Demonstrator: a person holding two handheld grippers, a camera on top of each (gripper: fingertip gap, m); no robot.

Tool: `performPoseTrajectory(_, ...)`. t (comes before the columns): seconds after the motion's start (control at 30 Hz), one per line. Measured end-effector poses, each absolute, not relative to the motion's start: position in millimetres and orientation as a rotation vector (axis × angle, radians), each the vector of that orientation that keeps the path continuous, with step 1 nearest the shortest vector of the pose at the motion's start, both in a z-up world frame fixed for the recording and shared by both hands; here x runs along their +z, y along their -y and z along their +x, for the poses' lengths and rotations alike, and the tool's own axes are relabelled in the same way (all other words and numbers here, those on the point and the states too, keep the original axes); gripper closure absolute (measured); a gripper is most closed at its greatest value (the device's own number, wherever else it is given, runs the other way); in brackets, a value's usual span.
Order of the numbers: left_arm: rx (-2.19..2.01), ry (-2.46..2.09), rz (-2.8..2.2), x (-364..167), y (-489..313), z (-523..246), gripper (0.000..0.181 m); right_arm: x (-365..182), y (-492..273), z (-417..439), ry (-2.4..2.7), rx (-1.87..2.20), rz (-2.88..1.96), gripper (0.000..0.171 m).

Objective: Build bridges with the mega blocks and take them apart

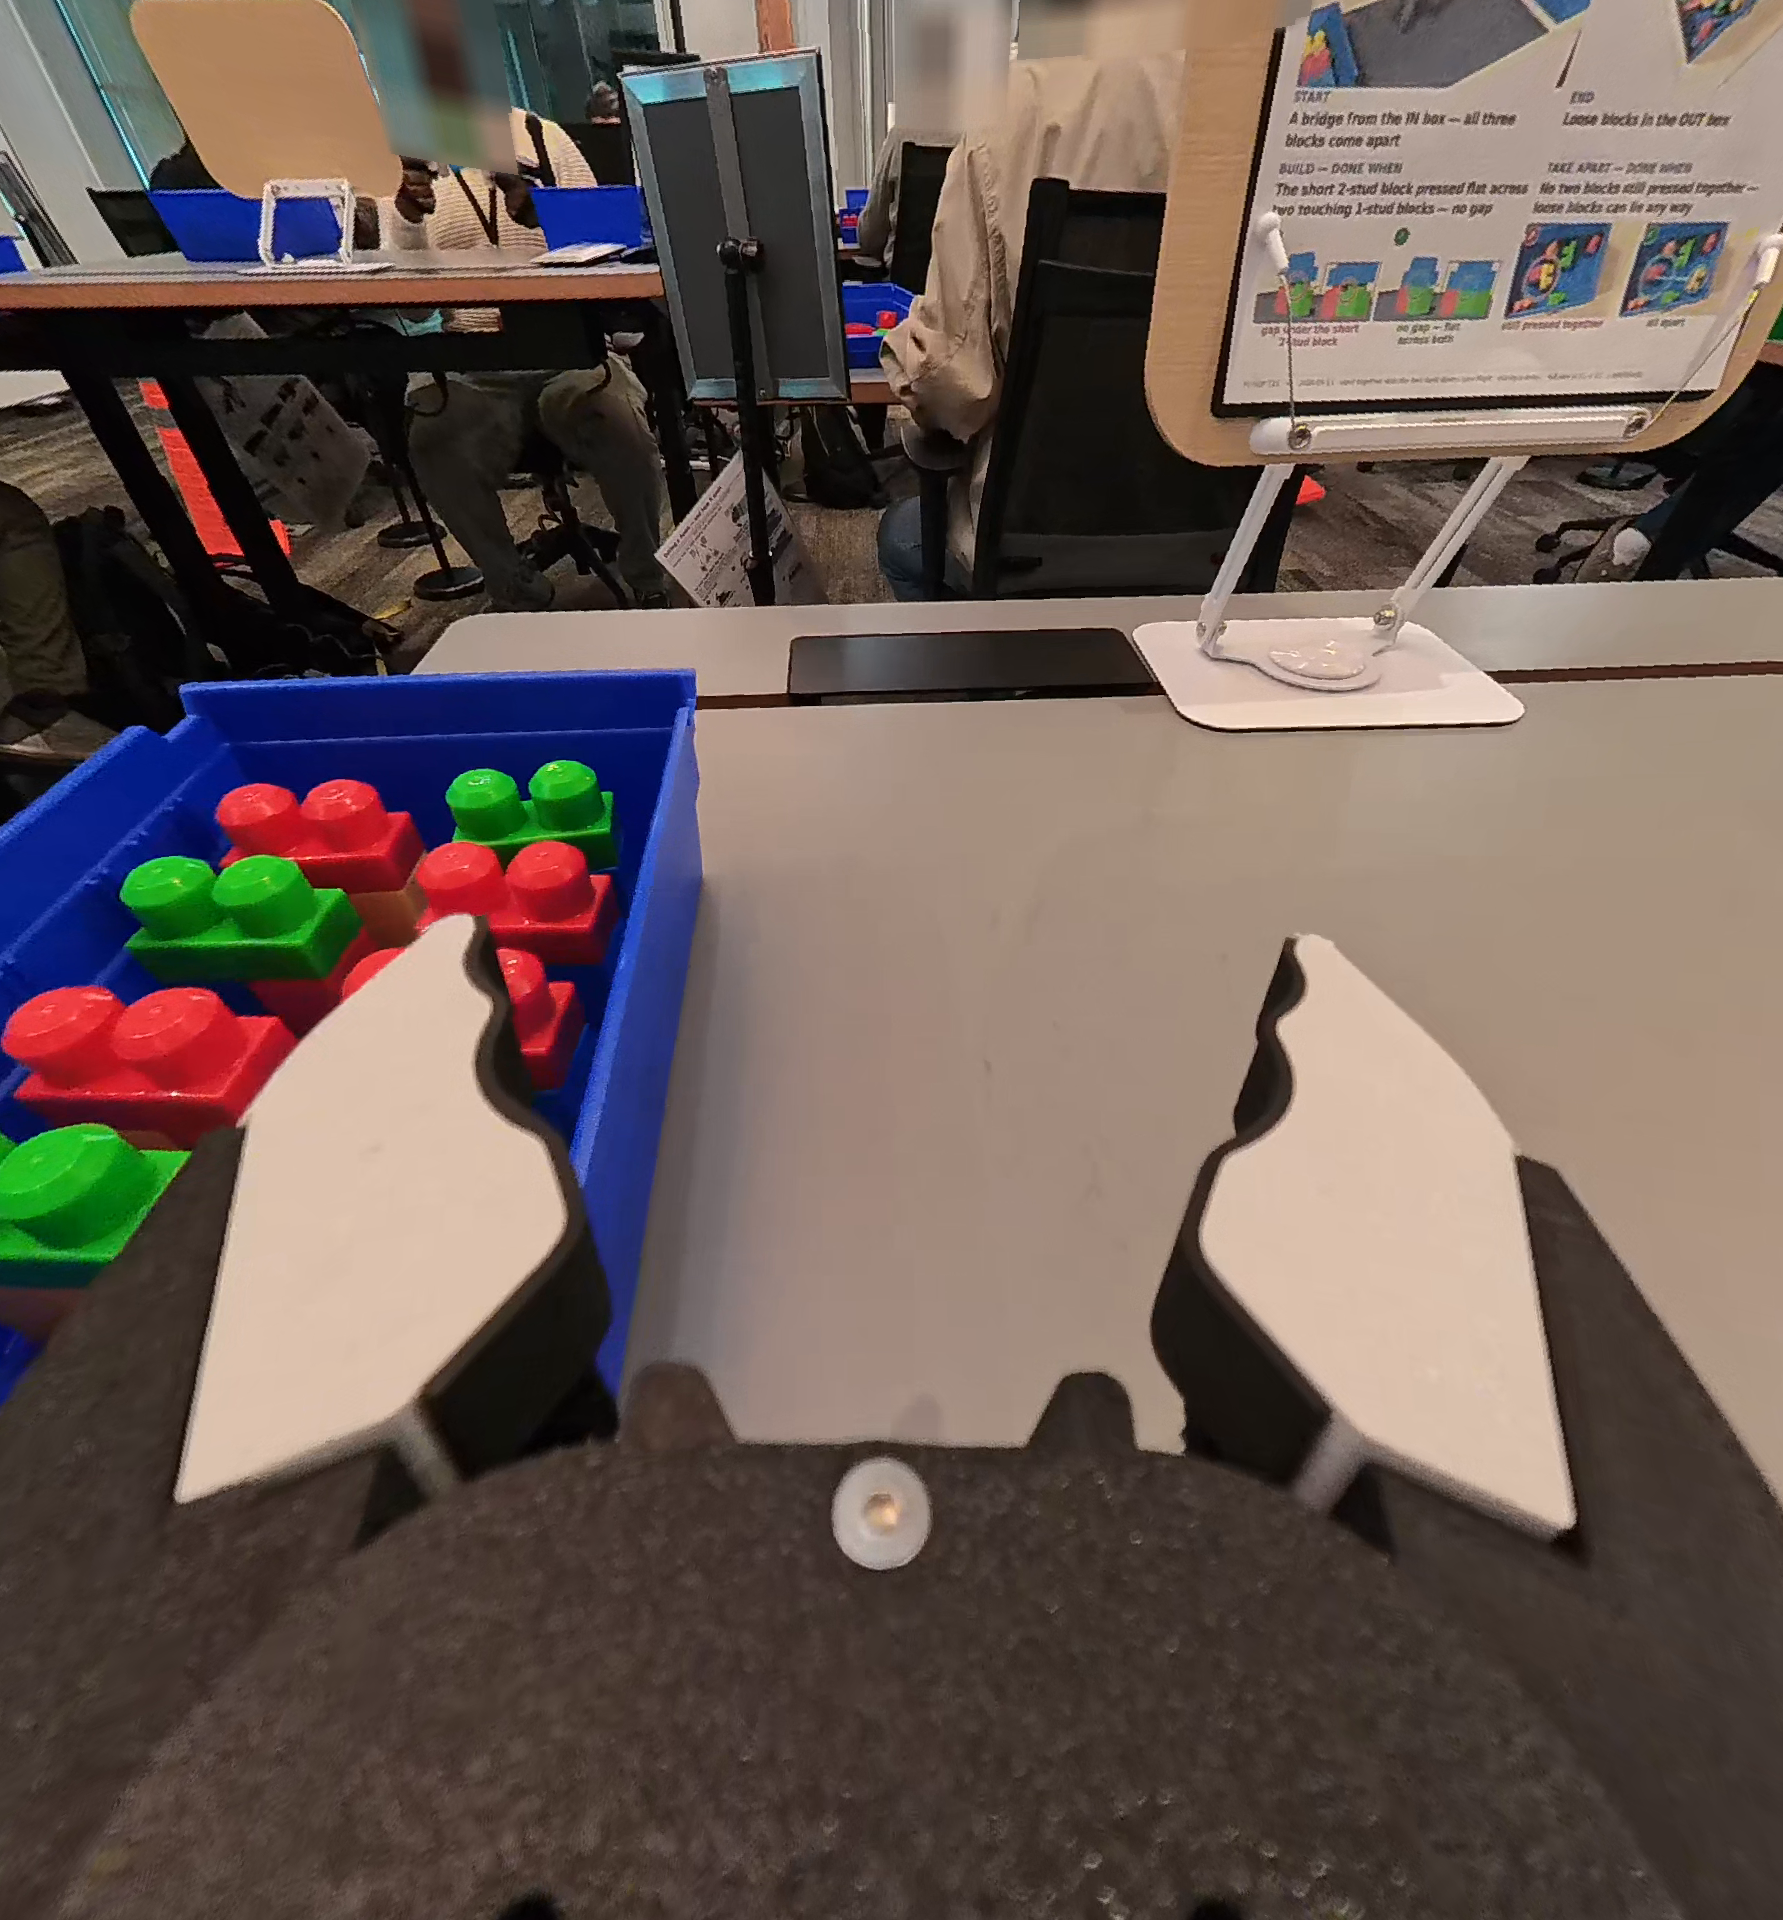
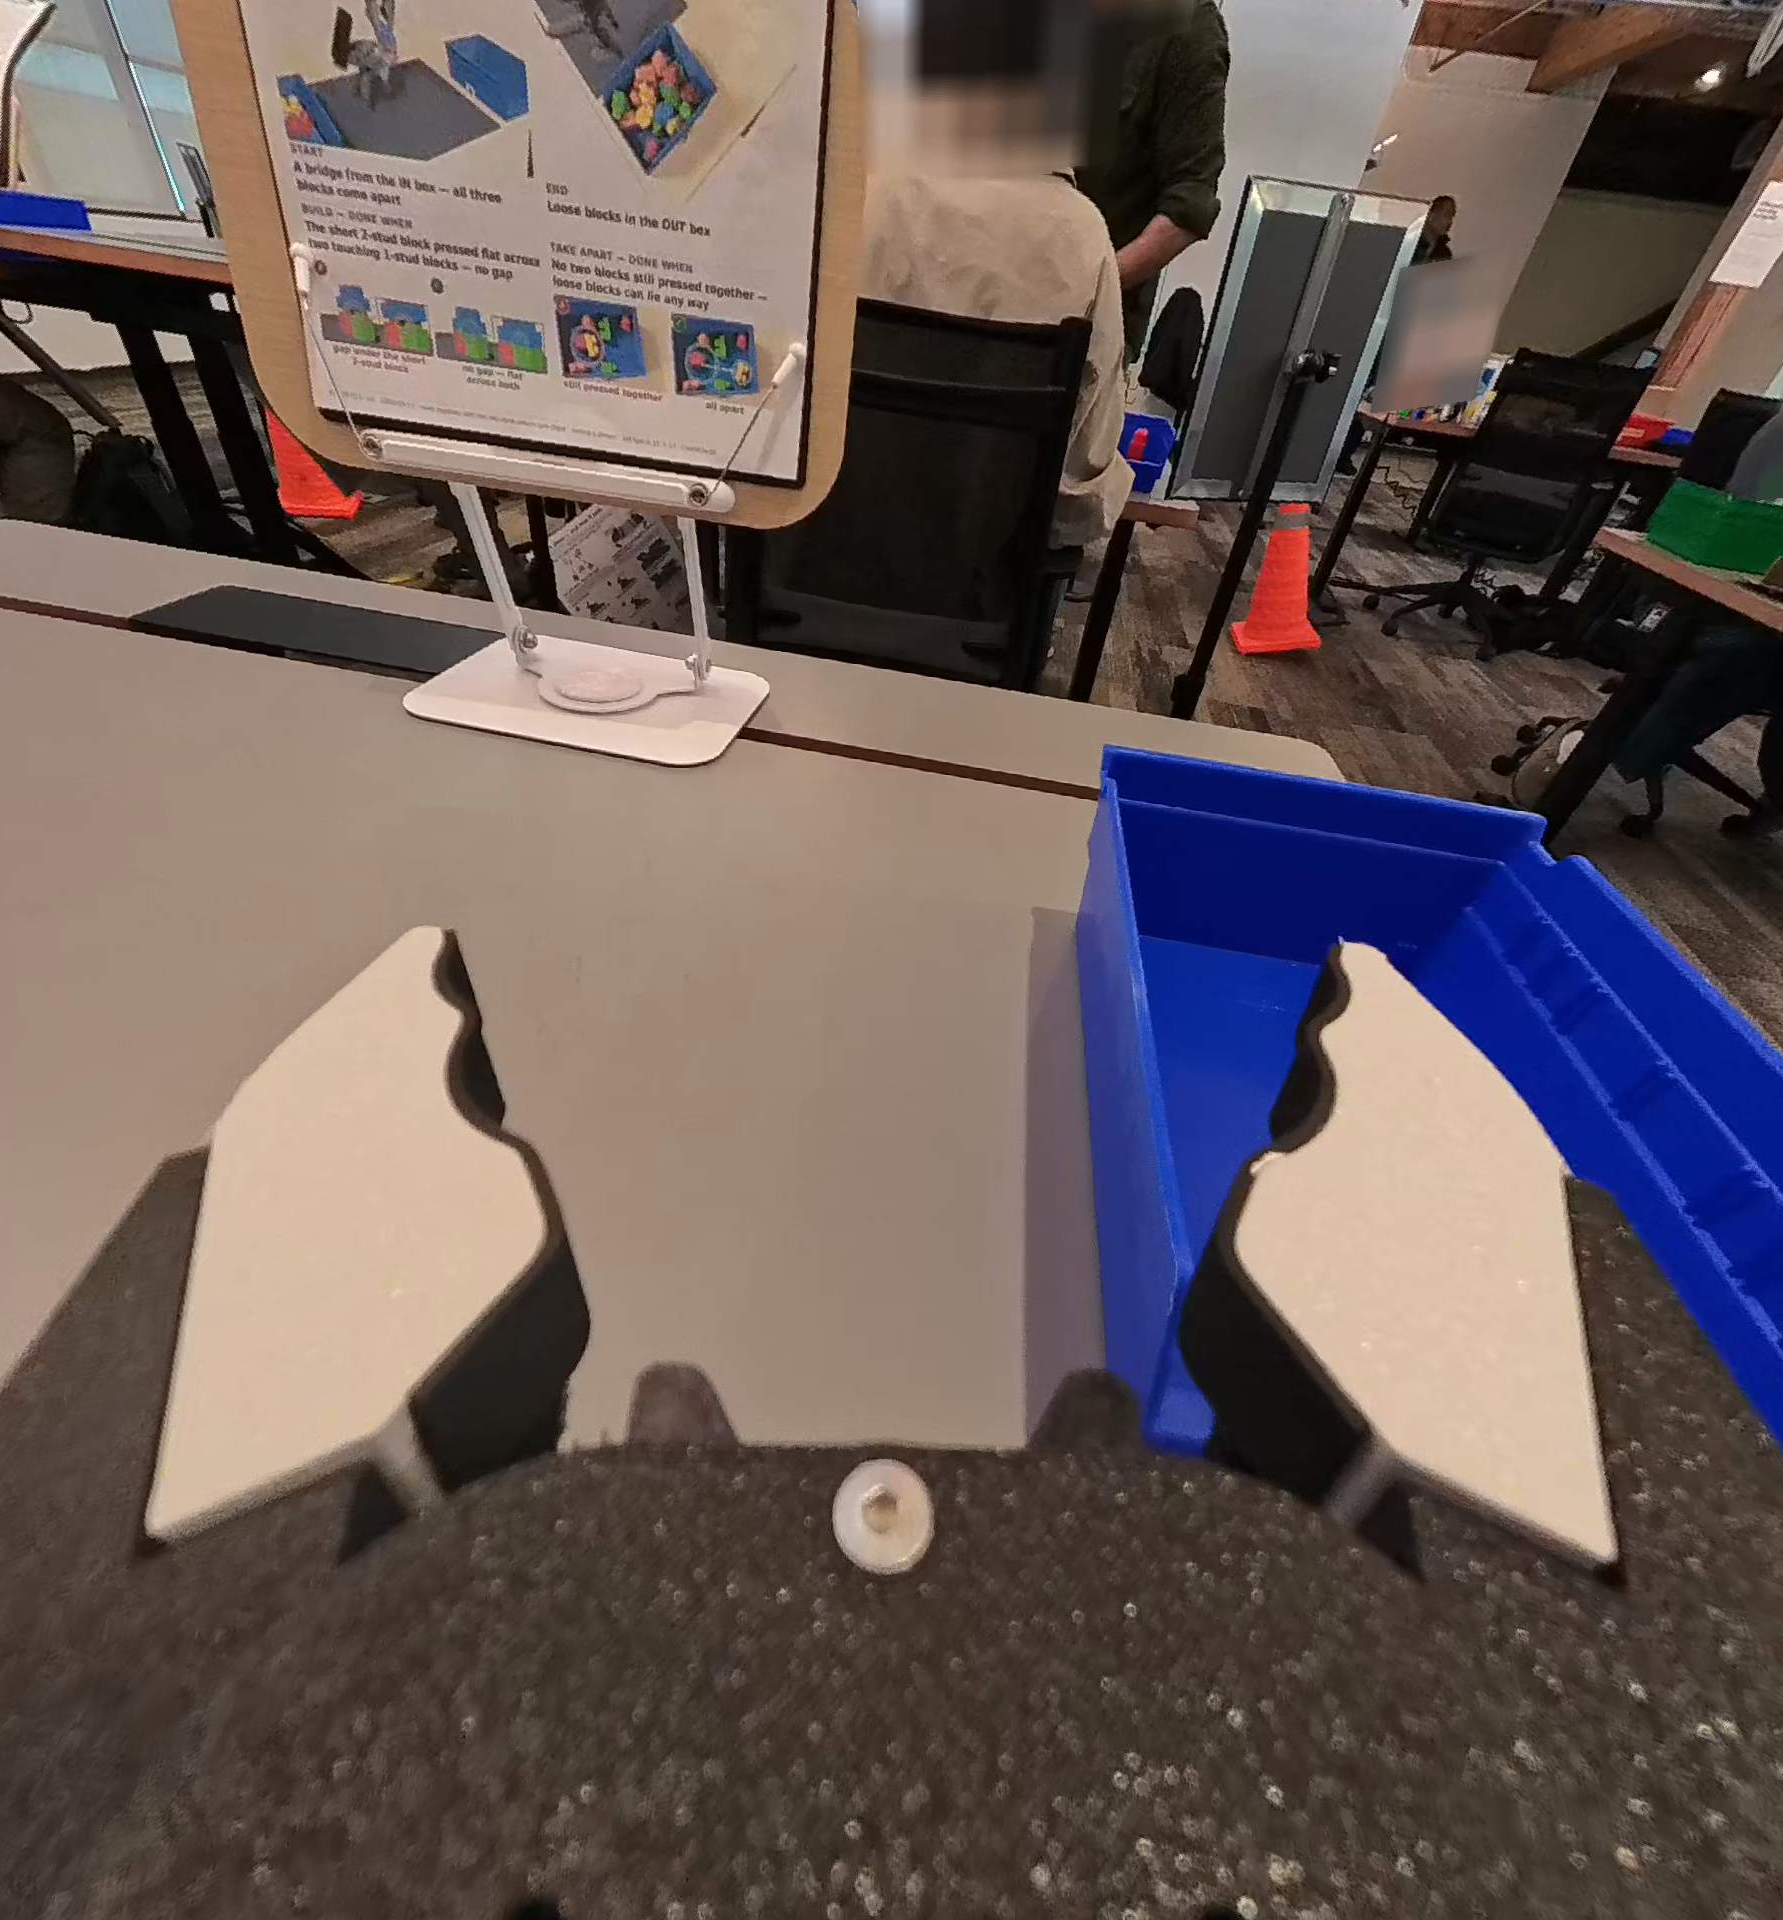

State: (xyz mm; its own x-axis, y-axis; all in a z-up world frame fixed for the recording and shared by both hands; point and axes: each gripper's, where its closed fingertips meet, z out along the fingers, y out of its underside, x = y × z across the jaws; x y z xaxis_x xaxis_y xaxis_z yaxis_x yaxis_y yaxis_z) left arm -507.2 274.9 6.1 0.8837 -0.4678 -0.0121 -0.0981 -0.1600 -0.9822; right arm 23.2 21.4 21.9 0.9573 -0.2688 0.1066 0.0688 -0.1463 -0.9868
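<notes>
In the left wrist view, we are holding our left gripper over the grey table. Its two white fingers are standing wide apart, and nothing is sitting between them. On the left side, a blue bin is sitting on the table. It is holding the mega blocks, built into little bridges. We are seeing red two-stud blocks and green two-stud blocks on top, with more blocks under them. One red block is partly hiding behind our left finger, which is hanging over the bin. Far back on the table, a white stand is holding up an instruction card. A flat black panel is lying beside the stand's base.

In the right wrist view, we are holding our right gripper over the same grey table. Its fingers are spread wide too, gripping nothing. A second blue bin is sitting on the right, and we are seeing no blocks in the part that shows. Our right finger is hanging over it. The instruction card is standing at the back, and an orange cone is standing on the floor beyond.
</notes>
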Motion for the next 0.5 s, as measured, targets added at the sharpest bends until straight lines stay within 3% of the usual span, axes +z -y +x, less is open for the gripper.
performPoseTrajectory(0.5, -0.299, -0.422, -1.735, 12.2, -284.4, -525.8, 0.048, 23.5, -32.1, 16.1, -0.131, -0.268, -1.700, 0.029)
